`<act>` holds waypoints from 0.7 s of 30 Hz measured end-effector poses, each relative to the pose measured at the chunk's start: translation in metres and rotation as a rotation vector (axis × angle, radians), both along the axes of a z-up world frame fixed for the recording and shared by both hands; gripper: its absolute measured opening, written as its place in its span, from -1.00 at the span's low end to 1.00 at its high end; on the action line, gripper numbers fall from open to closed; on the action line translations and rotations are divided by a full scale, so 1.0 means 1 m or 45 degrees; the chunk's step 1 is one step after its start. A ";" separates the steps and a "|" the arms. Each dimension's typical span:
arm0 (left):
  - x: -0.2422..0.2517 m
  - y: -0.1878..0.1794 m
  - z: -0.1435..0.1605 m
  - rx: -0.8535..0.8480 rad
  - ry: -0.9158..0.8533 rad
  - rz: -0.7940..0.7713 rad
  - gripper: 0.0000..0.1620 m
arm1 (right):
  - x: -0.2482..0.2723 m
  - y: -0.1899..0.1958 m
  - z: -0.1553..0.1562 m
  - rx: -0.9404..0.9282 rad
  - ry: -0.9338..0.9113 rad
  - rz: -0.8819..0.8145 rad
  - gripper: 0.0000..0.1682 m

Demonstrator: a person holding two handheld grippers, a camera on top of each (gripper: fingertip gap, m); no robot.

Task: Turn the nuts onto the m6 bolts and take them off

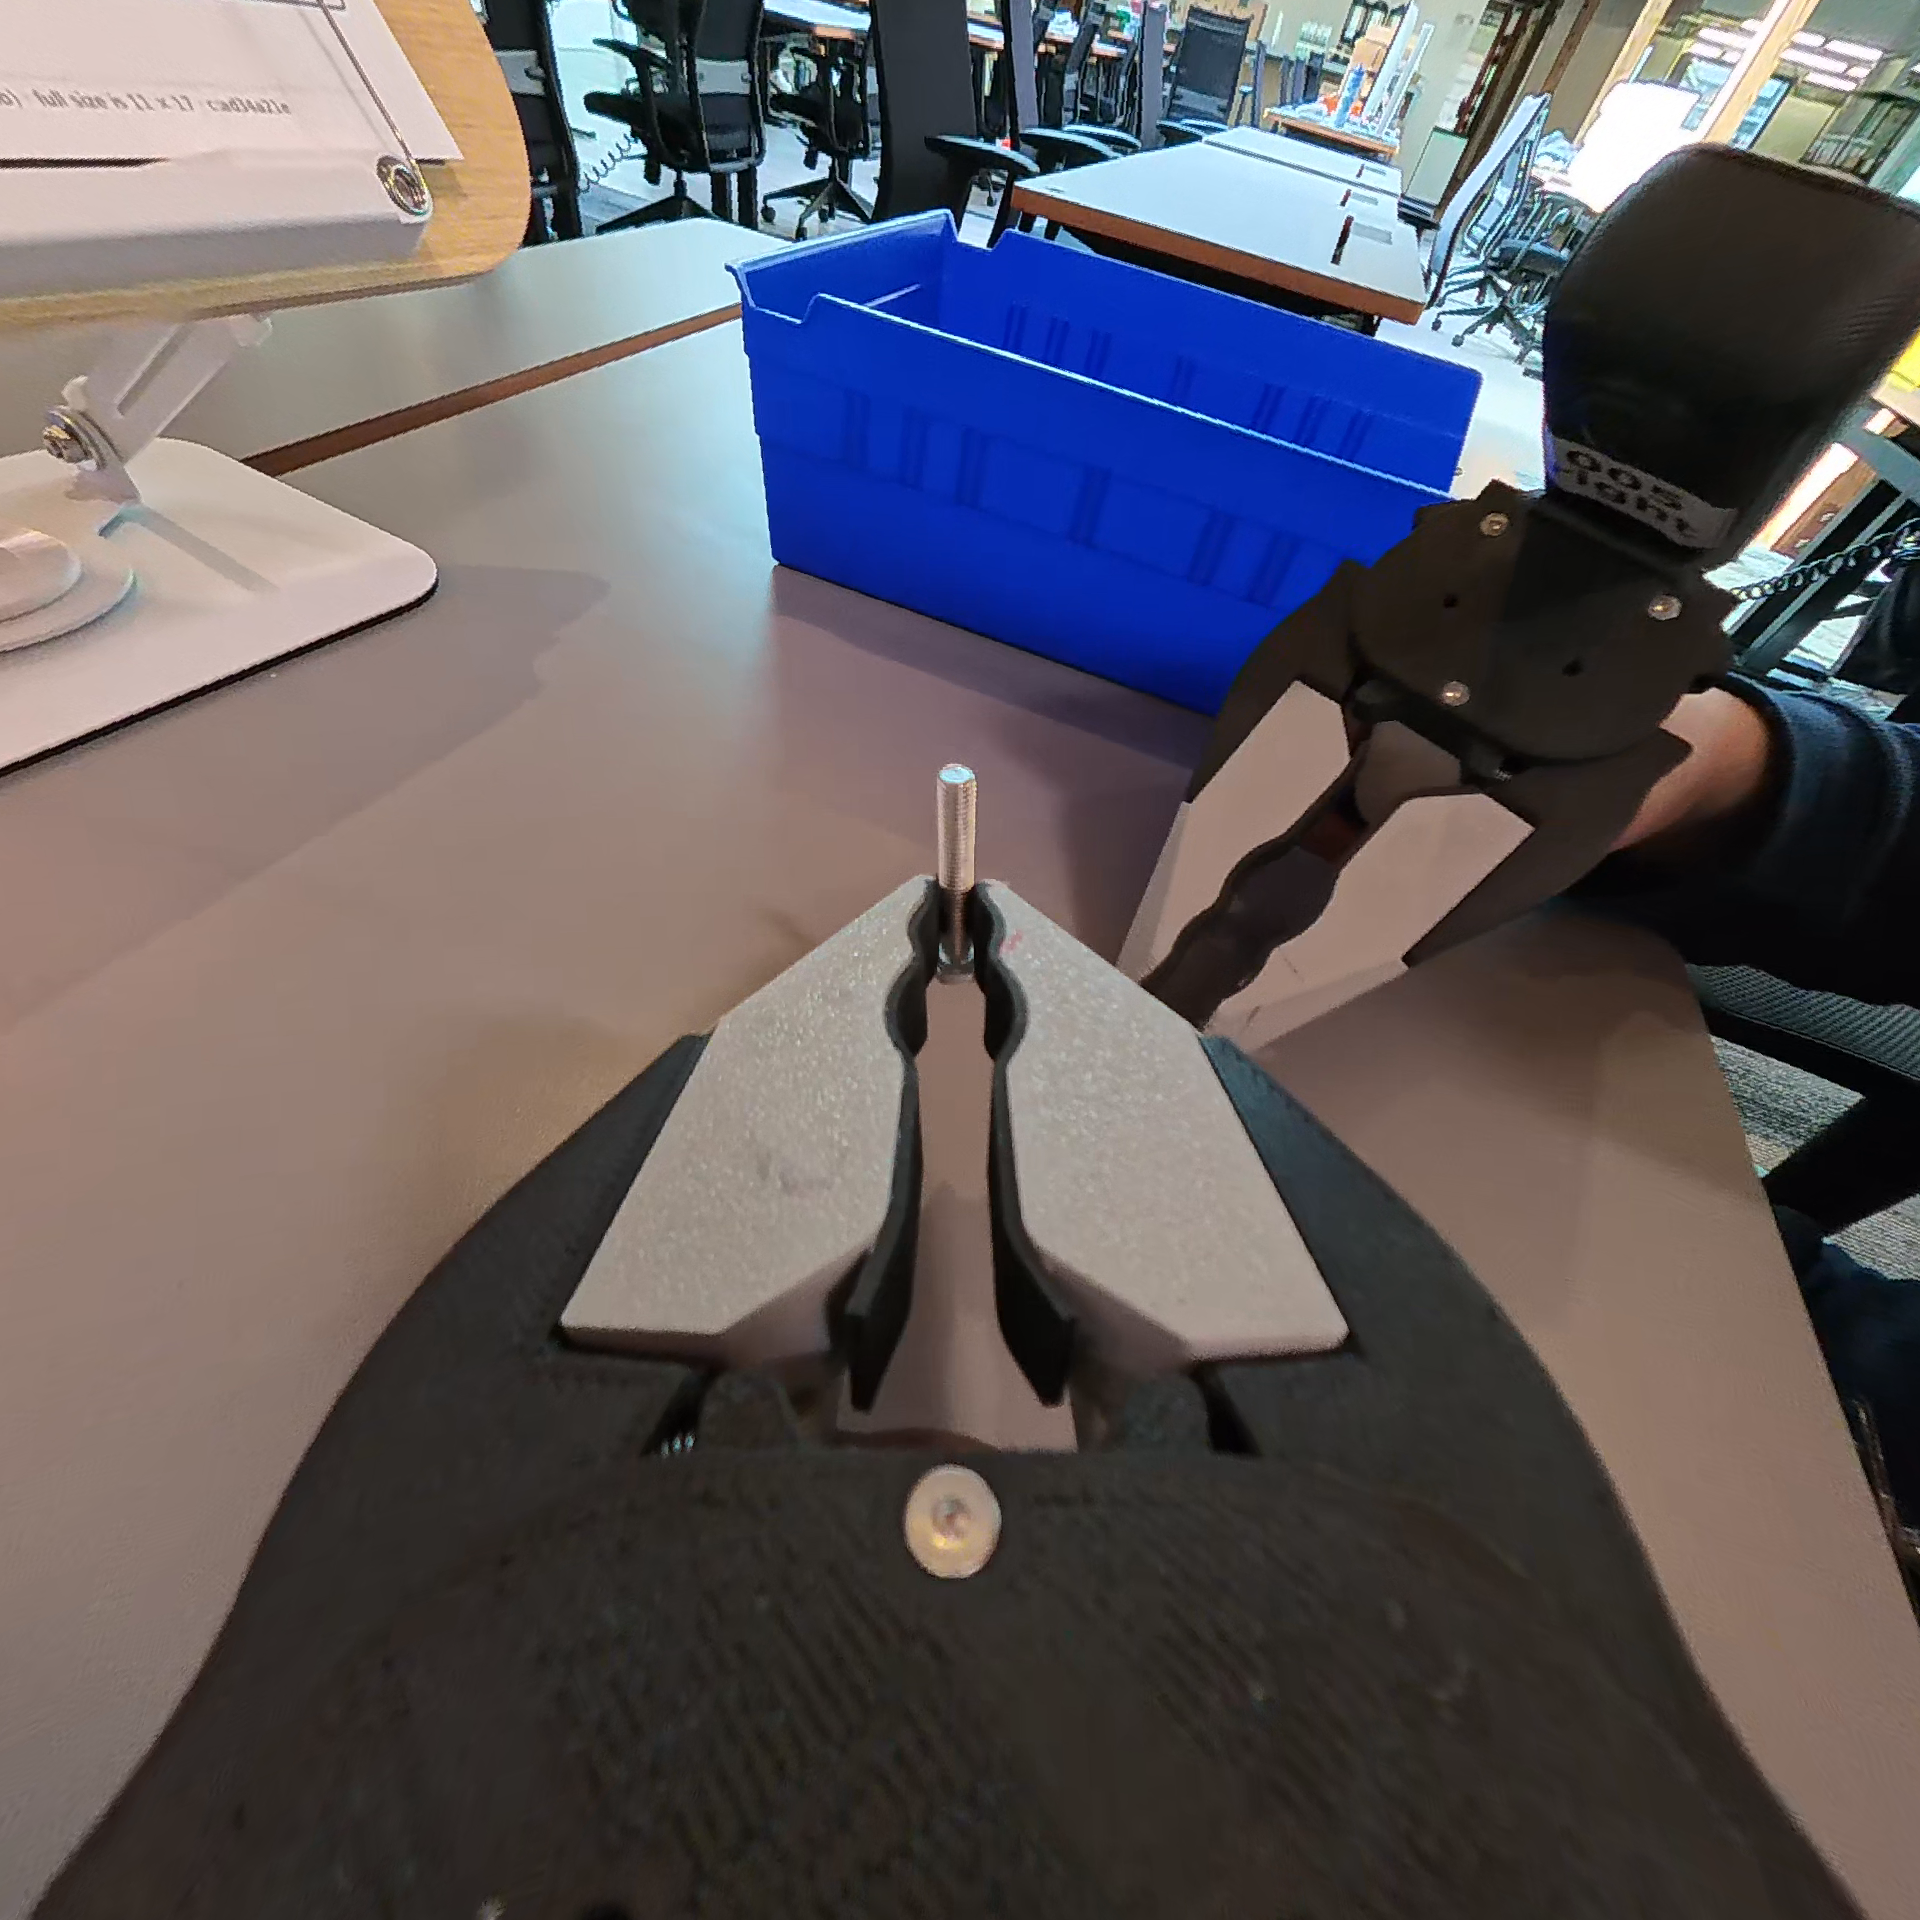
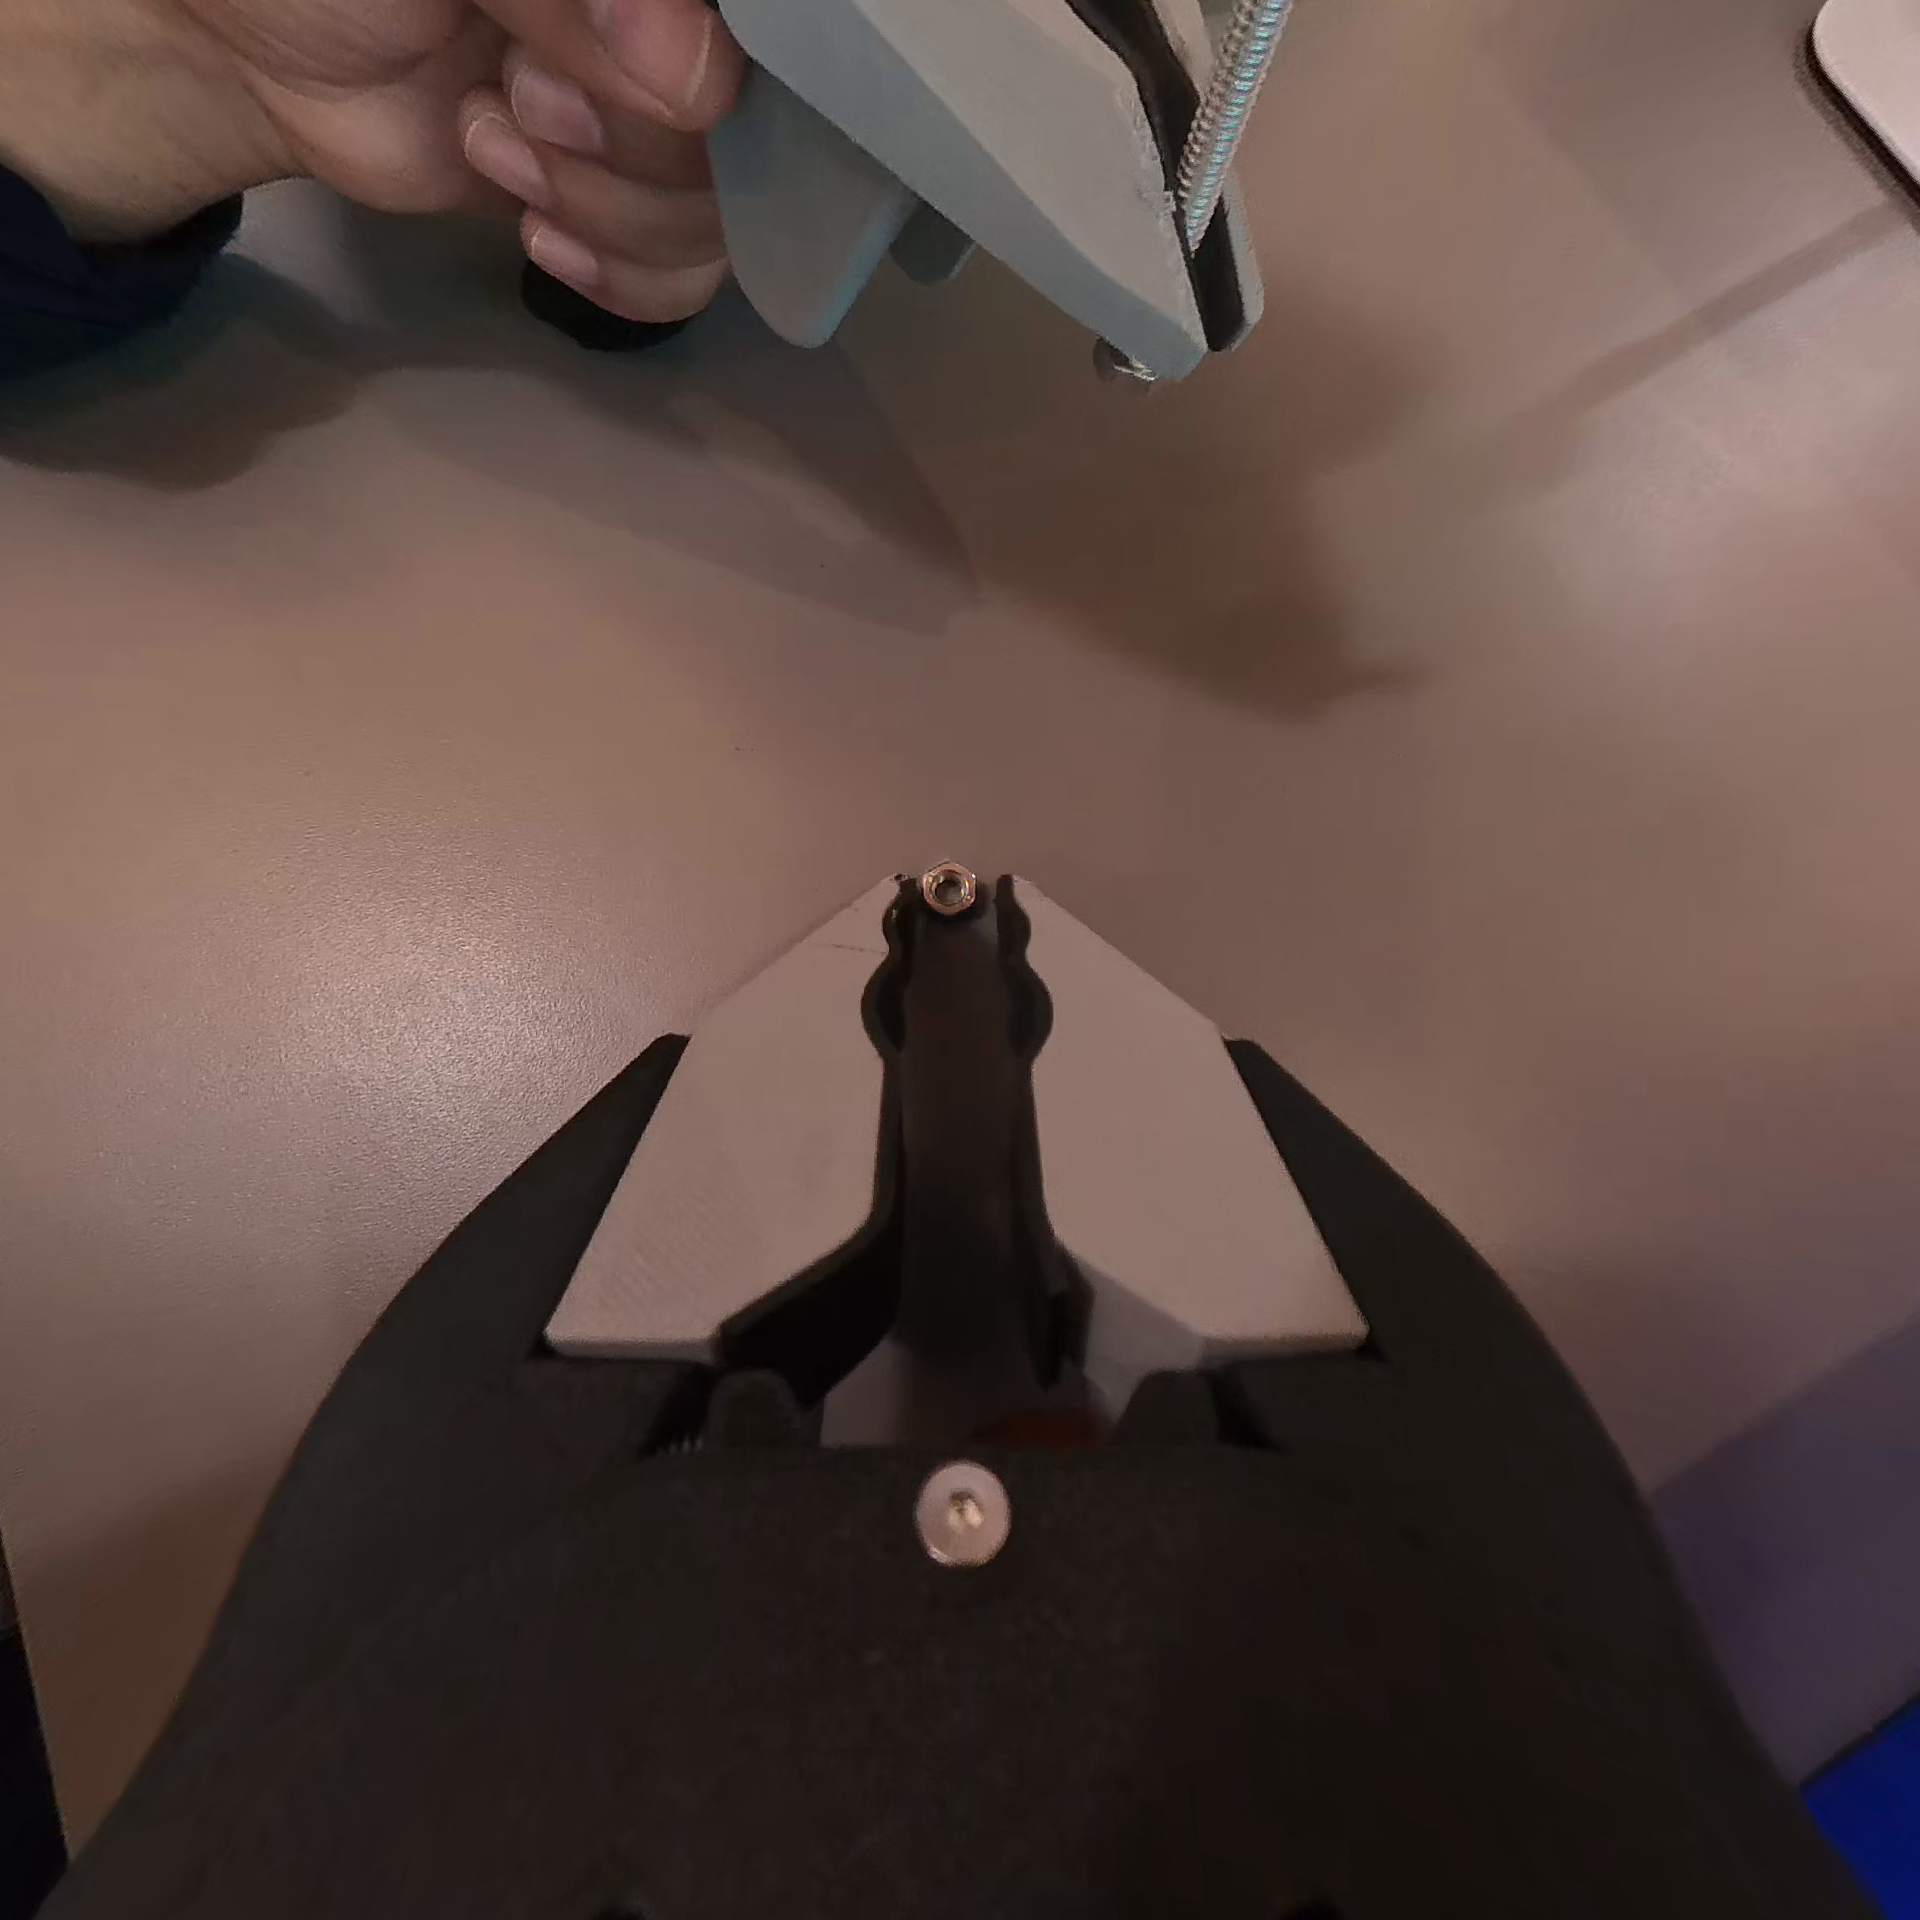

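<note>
My left gripper [image 1: 954,914] is shut on a silver bolt [image 1: 954,831], which stands upright with its threaded end up and its head between the pads. My right gripper [image 2: 948,891] is shut on a small hex nut [image 2: 948,890] at its fingertips, above the table. In the left wrist view the right gripper [image 1: 1288,935] is low on the right, tips near the table. In the right wrist view the left gripper [image 2: 1195,332] and the bolt [image 2: 1226,114] show at the top, held by a hand [image 2: 540,135].
A blue plastic bin [image 1: 1091,468] stands on the grey table [image 1: 520,935] behind the bolt. A white stand with a paper sheet [image 1: 156,416] is at the far left. Office chairs and desks fill the background. A person's sleeved arm [image 1: 1787,831] is at right.
</note>
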State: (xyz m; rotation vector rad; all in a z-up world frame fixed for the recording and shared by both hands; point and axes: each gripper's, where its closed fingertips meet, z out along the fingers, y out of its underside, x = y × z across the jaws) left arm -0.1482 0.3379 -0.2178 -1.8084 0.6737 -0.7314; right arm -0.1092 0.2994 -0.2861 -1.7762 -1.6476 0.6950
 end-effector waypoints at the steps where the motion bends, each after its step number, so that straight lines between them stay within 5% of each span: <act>1: 0.000 0.000 0.000 -0.001 0.001 -0.002 -0.96 | 0.000 0.000 0.000 0.003 -0.001 -0.001 -0.85; 12: 0.005 -0.004 -0.001 -0.010 -0.004 -0.044 -0.97 | -0.002 0.000 0.004 -0.022 0.009 -0.016 -0.92; 21: 0.021 -0.012 -0.007 0.009 0.079 -0.114 -0.96 | -0.010 0.015 0.097 0.053 0.159 -0.034 -0.92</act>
